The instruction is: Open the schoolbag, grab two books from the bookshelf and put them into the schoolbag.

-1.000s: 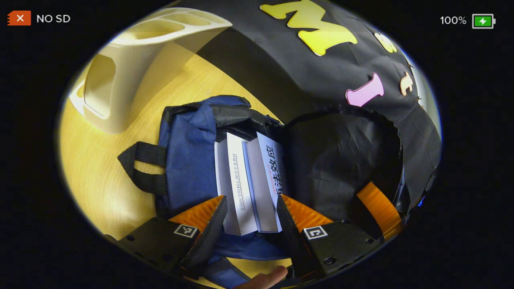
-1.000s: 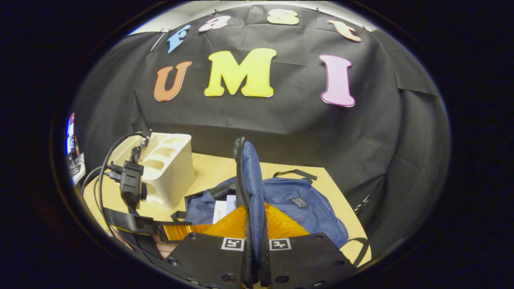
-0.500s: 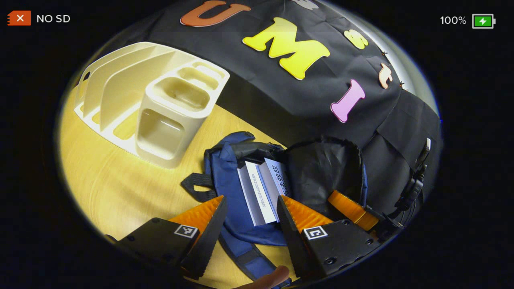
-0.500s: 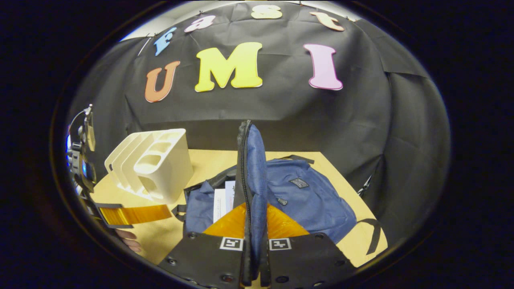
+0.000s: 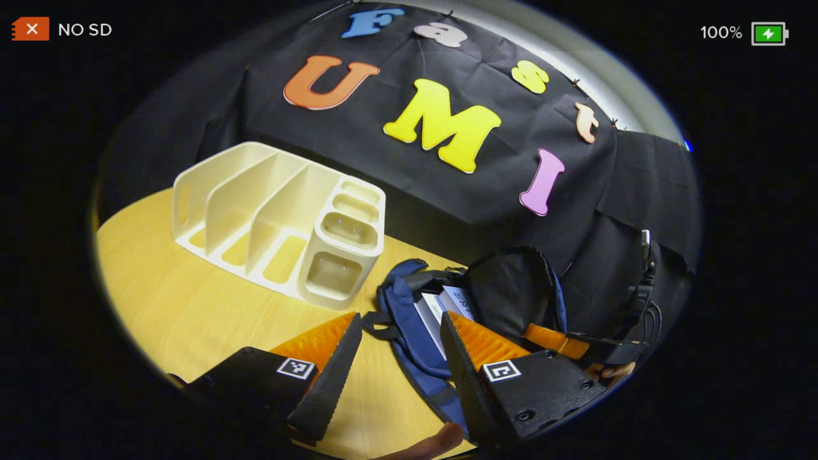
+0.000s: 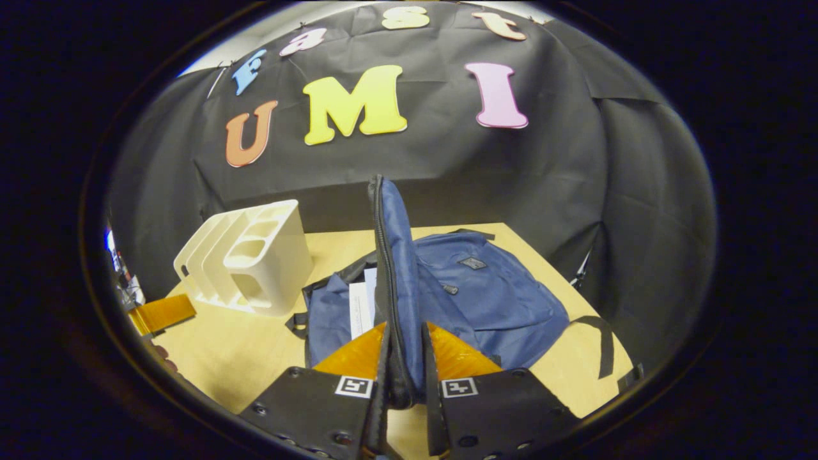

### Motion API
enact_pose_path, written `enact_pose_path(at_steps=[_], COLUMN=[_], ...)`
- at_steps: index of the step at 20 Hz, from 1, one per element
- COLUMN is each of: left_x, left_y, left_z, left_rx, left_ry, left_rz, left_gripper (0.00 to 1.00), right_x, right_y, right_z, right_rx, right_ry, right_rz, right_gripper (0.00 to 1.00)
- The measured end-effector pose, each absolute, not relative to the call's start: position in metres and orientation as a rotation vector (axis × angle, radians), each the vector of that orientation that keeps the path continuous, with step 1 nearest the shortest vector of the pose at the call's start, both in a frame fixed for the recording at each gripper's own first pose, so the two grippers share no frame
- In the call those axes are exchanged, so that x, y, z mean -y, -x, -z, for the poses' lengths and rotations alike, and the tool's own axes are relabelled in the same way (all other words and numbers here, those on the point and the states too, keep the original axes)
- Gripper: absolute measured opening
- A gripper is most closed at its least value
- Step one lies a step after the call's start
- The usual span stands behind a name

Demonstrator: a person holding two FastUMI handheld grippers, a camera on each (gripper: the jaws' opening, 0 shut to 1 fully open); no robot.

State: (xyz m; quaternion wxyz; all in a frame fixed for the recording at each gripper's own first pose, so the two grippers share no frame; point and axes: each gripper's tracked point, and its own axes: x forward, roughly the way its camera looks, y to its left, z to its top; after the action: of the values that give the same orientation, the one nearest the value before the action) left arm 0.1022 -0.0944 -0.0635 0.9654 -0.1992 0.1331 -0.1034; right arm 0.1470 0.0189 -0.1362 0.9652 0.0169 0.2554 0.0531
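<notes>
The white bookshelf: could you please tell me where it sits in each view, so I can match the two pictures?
Left gripper view: the bookshelf stands left of centre on the wooden table, left of the blue schoolbag.
Right gripper view: the bookshelf stands at middle left, again left of the schoolbag.
Shared landmark: the two books in the schoolbag's open mouth.

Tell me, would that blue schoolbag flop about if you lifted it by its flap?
Probably floppy: the schoolbag sags flat on the table, and its flap stands only because the right gripper pinches it. The books inside likely weigh one end down.
</notes>
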Motion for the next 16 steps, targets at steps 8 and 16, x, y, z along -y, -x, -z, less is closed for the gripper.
enact_pose_path(at_steps=[8,16], left_x=[0.07,0.043], left_y=[-0.03,-0.013], left_z=[0.006,-0.037], left_rx=[-0.052,0.106], left_ry=[0.181,0.066], left_rz=[0.184,0.08], left_gripper=[0.8,0.79], right_x=[0.002,0.001], right_y=[-0.073,-0.007], right_z=[0.097,0.063], right_rx=[-0.373,-0.162], right_ry=[-0.007,-0.066], right_rz=[-0.052,-0.111], right_gripper=[0.4,0.79])
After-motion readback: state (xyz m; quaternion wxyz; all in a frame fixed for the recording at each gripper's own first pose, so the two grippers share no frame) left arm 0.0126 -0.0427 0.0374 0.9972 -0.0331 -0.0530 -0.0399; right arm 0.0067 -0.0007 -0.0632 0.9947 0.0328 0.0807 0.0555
